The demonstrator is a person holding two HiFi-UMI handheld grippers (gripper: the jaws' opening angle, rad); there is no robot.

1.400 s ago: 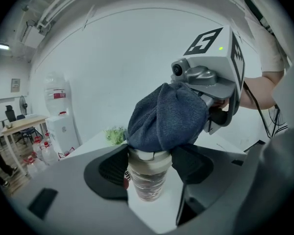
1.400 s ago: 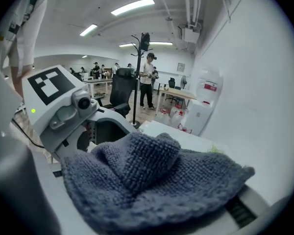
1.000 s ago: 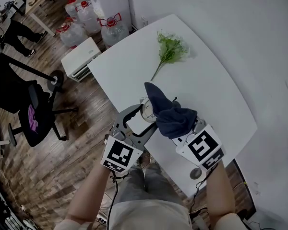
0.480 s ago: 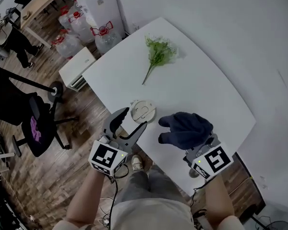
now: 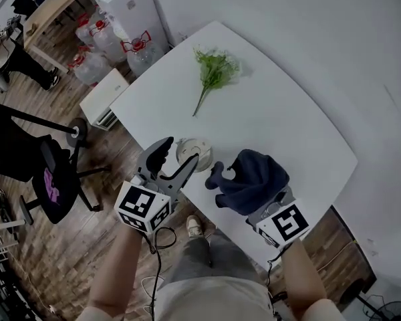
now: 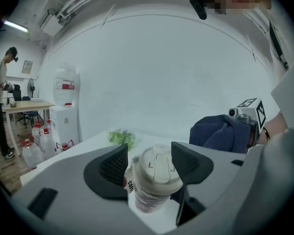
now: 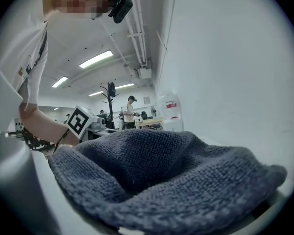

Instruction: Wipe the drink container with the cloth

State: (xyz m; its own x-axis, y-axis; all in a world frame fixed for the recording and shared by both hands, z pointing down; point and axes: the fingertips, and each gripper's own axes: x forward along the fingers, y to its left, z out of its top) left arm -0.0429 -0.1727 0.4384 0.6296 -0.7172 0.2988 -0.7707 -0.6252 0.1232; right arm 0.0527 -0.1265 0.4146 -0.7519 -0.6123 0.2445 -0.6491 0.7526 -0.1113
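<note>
Jaws of the left gripper (image 6: 149, 164) are being pressed onto the clear plastic drink cup with a white lid (image 6: 154, 177), held between their pads. Those of the right gripper (image 5: 259, 204) have just been opening, released, under the dark blue knitted cloth (image 7: 157, 180) heaped over and between them. Wiping is judged to be paused or ending, so a fresh grip on the cloth would be needed next. Only the head view is showing cloth and cup apart, while the right gripper view is being filled by cloth alone.

The drink container (image 5: 195, 154) sits between the left gripper's (image 5: 180, 150) jaws at the table's (image 5: 281, 116) near edge, the cloth (image 5: 250, 179) just right of it and the sprig (image 5: 214, 69) well behind.
</note>
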